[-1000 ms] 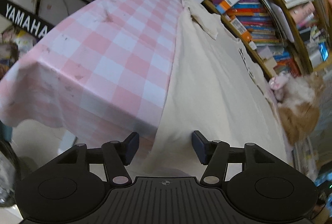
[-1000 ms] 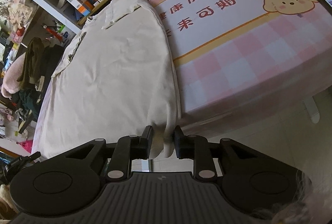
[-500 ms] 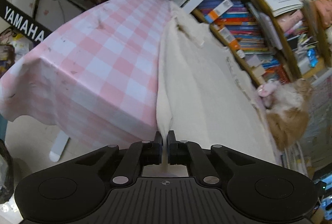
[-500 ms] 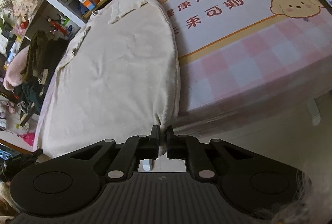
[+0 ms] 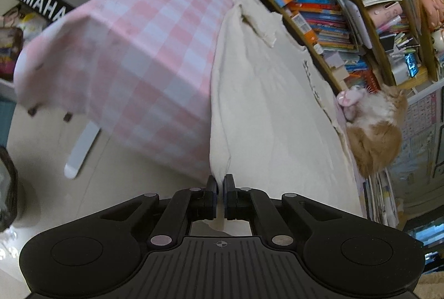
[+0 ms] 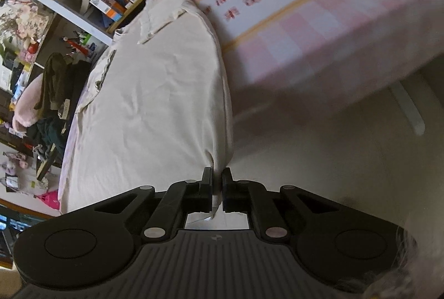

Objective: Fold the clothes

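- Now, left wrist view: the left gripper (image 5: 221, 182) has its fingers (image 5: 211, 189) pinched on a bottom corner of the cream shirt (image 5: 266, 110), which lies flat along the table (image 5: 144, 55) with its collar toward the bookshelf (image 5: 341, 13). The hem hangs off the near table edge, probably so each corner can be nipped from below without pressing on the top.
- Same view, against a second ago: the jaws stood wide apart astride the hem; they have closed on it, and the shirt's left edge now runs taut and slightly gathered up to the pads. A plush dog (image 5: 374, 129) lies at the shirt's far right side.
- Right wrist view: the right gripper (image 6: 217, 176) pinches the other bottom corner, a tuft of cloth showing between its fingers (image 6: 206, 182). The shirt (image 6: 149, 93) spreads away to the left of it, and the pink cloth with printed characters covers the table (image 6: 319, 30) to the right.
- Same view, against a second ago: the jaws were narrowly apart around the corner; they now press on it. The background is blurred, suggesting the gripper is in motion. With both corners held, I judge the hem is about to be lifted toward the collar for the first fold.
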Motion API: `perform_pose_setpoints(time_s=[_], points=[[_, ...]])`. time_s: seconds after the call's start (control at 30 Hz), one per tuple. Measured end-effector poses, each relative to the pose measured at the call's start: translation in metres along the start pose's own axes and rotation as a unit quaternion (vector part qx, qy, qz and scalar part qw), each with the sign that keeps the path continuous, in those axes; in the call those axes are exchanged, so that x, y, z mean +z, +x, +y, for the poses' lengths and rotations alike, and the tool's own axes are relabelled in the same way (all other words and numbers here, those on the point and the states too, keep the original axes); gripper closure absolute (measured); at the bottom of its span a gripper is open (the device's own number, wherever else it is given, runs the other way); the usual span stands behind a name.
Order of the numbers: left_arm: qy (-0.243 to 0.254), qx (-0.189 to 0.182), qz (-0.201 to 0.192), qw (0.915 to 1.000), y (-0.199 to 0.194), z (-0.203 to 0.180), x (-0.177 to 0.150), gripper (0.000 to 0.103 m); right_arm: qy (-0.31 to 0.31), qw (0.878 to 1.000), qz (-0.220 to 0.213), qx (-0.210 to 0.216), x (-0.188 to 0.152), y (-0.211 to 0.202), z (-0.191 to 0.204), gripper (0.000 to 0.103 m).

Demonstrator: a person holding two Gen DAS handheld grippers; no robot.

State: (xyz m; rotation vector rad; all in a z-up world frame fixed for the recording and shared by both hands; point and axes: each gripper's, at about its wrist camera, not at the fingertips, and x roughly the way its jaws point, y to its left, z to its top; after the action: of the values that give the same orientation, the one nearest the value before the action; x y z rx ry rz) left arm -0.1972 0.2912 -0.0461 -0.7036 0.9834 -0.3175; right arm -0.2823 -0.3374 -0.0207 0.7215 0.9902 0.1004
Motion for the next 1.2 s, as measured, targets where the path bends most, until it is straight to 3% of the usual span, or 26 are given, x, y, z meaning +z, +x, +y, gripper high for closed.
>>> perform_pose_setpoints(time_s=[0.7, 1.2], points=[[0.002, 0.014, 0.047, 0.9988, -0.001, 0.012, -0.001, 0.100, 0.043, 0.999, 0.024, -0.022, -0.031, -0.009, -0.011, 0.097], [0.006, -0.038, 0.046, 0.9982, 0.008, -0.002, 0.011, 0.100, 0.029, 0.999, 0.024, -0.013, -0.018, -0.014, 0.004, 0.097]])
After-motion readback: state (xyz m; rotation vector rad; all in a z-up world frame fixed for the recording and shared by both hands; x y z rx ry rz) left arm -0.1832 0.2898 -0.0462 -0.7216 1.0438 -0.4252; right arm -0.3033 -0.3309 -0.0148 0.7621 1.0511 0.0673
